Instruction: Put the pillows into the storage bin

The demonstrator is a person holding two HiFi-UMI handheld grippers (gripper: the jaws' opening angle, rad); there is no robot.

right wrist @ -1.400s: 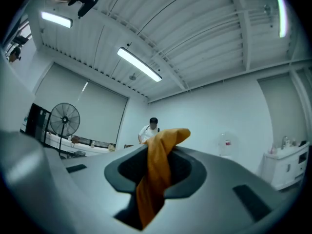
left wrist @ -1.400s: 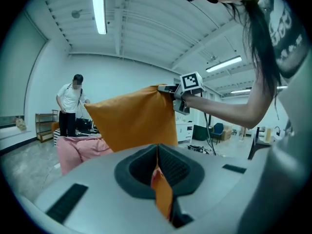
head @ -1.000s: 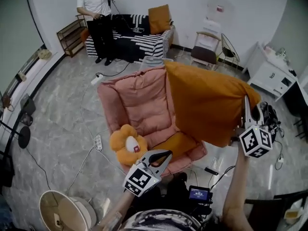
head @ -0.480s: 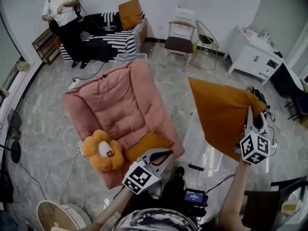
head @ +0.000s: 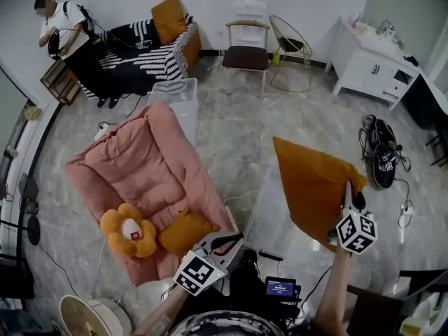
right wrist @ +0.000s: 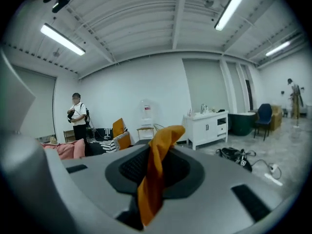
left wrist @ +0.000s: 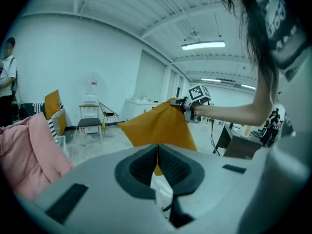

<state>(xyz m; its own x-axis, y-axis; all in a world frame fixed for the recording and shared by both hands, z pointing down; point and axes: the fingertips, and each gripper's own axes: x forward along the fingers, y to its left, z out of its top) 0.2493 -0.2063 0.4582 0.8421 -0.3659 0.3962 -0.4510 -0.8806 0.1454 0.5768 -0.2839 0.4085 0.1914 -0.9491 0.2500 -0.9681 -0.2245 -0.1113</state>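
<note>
floor point(head: 231, 138), clear bin point(head: 260, 212) partly behind pillow point(head: 315, 187)

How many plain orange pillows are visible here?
3. One orange pillow hangs from the right tool; a second lies on the pink lounger beside the flower-shaped cushion; a third stands on the striped sofa. Others may be hidden.

The left gripper point(head: 229, 241) sits low and close in front of the body, pointing ahead. Its jaws are pressed together with nothing between them. The left forearm point(head: 159, 315) comes in from the bottom edge. The right gripper point(head: 348, 193) is out to the right on a bare, outstretched right forearm point(head: 334, 285), its jaws clamped on a corner of the pillow point(head: 311, 180).
</note>
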